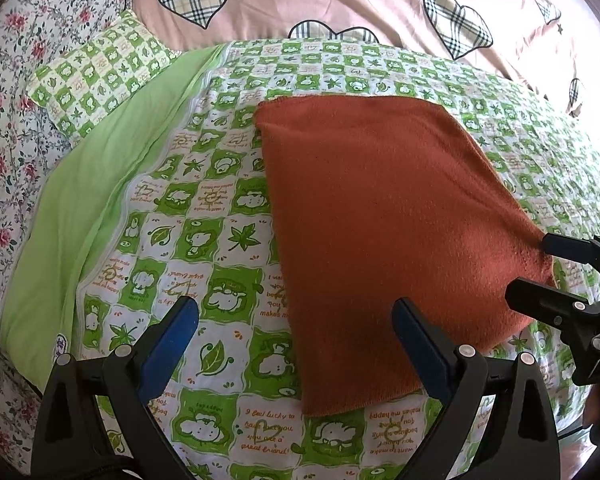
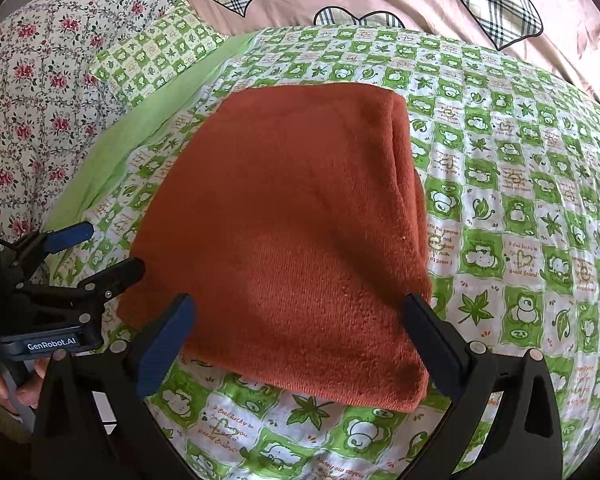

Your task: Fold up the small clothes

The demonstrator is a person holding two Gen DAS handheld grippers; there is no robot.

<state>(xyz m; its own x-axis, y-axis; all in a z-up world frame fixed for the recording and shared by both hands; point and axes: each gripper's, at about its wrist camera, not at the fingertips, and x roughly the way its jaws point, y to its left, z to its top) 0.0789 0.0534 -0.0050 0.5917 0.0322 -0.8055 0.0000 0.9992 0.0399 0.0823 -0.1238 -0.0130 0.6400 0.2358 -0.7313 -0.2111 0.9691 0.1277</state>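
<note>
A rust-orange cloth (image 1: 380, 216) lies folded flat on the green checked quilt (image 1: 204, 216); it also shows in the right wrist view (image 2: 292, 232), with stacked layers along its right edge. My left gripper (image 1: 296, 328) is open and empty, hovering over the cloth's near left edge. It appears at the left of the right wrist view (image 2: 100, 248), by the cloth's left corner. My right gripper (image 2: 296, 320) is open, its jaws spread over the cloth's near edge. In the left wrist view it (image 1: 528, 268) sits at the cloth's right corner.
A small green checked pillow (image 1: 100, 72) and a plain green sheet (image 1: 100, 184) lie to the left. A floral sheet (image 1: 8, 120) runs along the far left. A pink duvet with plaid hearts (image 1: 340, 0) lies behind.
</note>
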